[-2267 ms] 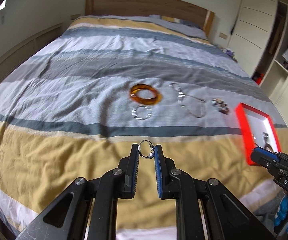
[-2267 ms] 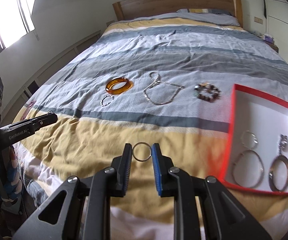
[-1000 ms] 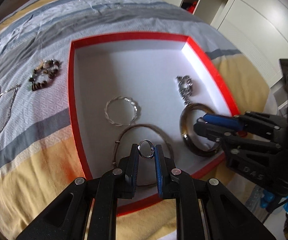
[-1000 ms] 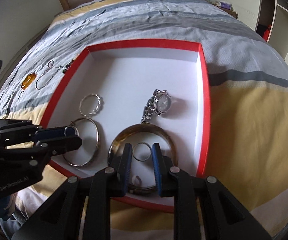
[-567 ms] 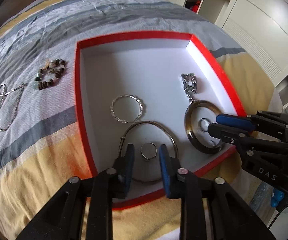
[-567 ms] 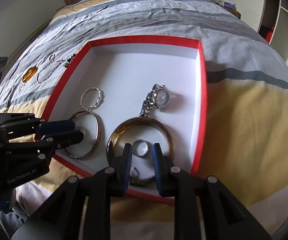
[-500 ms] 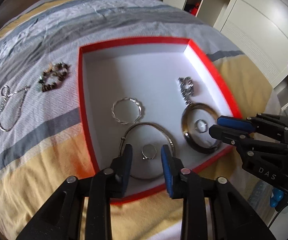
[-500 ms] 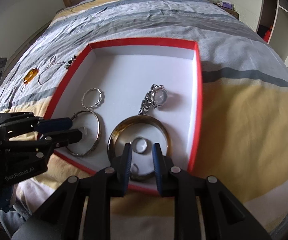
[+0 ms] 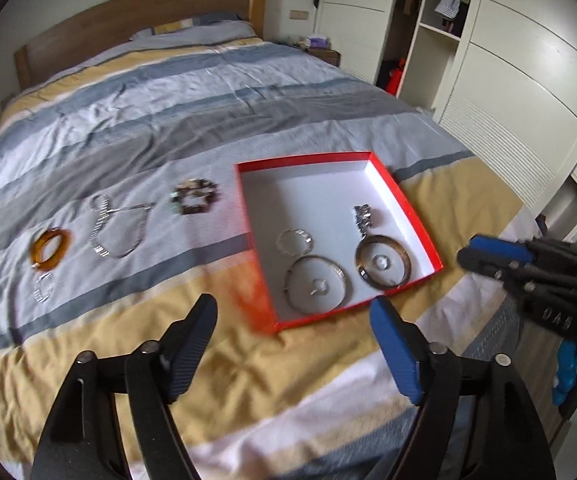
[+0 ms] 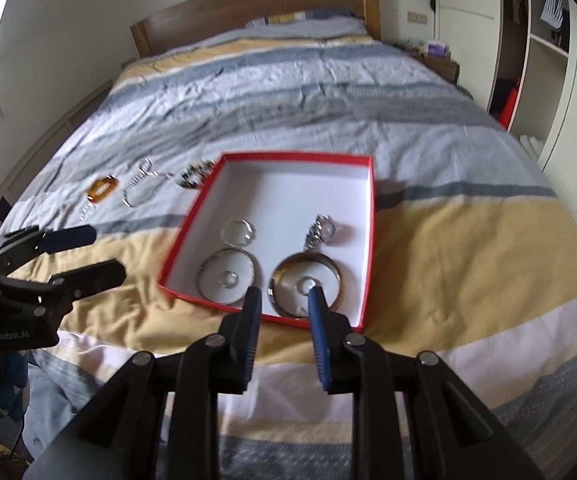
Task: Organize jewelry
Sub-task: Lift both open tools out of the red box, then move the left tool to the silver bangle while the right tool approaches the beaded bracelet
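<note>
A red box (image 9: 408, 208) (image 10: 296, 156) lies on the striped bed. Inside it are a watch (image 9: 364, 216), a twisted bracelet (image 9: 294, 242), a thin bangle (image 9: 316, 257) ringing one small ring (image 9: 320, 289), and a dark bangle (image 10: 306, 256) ringing another ring (image 10: 306, 283). My left gripper (image 9: 292, 320) hangs above the box's near edge, its jaws opening wide with nothing between them. My right gripper (image 10: 284, 298) hovers over the box's near rim, its jaws opening a little and also empty.
Left of the box on the quilt lie a beaded bracelet (image 9: 194, 196), a chain necklace (image 9: 116, 232), an amber bangle (image 9: 50, 250) and a small silver hoop (image 9: 44, 287). White wardrobes (image 9: 508, 100) stand to the right, a wooden headboard (image 10: 256, 4) at the back.
Both grippers let go of their rings inside the two bangles, then rose and drew back from the box. The left jaws spread wide; the right ones parted slightly.
</note>
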The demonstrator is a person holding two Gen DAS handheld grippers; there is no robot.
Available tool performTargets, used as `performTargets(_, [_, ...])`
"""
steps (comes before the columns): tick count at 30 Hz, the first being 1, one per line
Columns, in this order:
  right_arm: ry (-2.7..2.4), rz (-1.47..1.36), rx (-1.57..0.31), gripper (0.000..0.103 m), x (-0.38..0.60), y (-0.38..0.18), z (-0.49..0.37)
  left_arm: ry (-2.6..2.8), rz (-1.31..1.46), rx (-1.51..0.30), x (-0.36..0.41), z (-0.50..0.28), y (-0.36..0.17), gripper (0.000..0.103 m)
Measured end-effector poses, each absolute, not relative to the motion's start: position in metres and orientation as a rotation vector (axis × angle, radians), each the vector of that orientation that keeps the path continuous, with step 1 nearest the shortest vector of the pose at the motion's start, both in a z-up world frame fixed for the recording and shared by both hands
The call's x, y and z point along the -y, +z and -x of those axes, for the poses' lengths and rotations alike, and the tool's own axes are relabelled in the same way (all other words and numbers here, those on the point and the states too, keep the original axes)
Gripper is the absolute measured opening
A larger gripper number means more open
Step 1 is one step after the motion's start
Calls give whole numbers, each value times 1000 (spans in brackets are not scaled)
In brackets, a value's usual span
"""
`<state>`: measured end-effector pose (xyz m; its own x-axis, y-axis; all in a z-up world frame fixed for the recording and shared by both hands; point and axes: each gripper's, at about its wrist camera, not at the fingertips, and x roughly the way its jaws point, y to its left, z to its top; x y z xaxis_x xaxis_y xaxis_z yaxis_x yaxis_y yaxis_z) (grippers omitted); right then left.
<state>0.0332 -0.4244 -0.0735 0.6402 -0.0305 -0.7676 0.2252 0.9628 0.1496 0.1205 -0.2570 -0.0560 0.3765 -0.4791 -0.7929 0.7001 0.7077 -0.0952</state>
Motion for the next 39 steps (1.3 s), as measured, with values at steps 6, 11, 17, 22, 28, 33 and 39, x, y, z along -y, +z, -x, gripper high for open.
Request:
performTargets(6, [-116,-208,-816,26,389,-47,-24,-685,-254,-880,197,-112,-45,81])
performTargets(11, [-70,-176,-797,26,357,-34,-30,-601,-210,-880,141,-117,-48,81])
performTargets(17, [-24,-164,-803,27,331,-35,-53,-507,-143,-902,85,-141,-57,81])
performTargets(22, [17,-157,-827,27,313,-43,-85,-448,-86,-929,52,-170,-71,81])
performTargets(28, [53,-142,-877,36,300,-67,-140,-401,-23,-976,30,-212,-98,81])
performTargets(33, [47,-158,-908,43,301,-89,-190,-379,-6,-1010,27,-247,-121,84])
performTargets(39, [29,-149,-935,58,306,-110,-258,-369,-4,-1017,32,-292,-141,88])
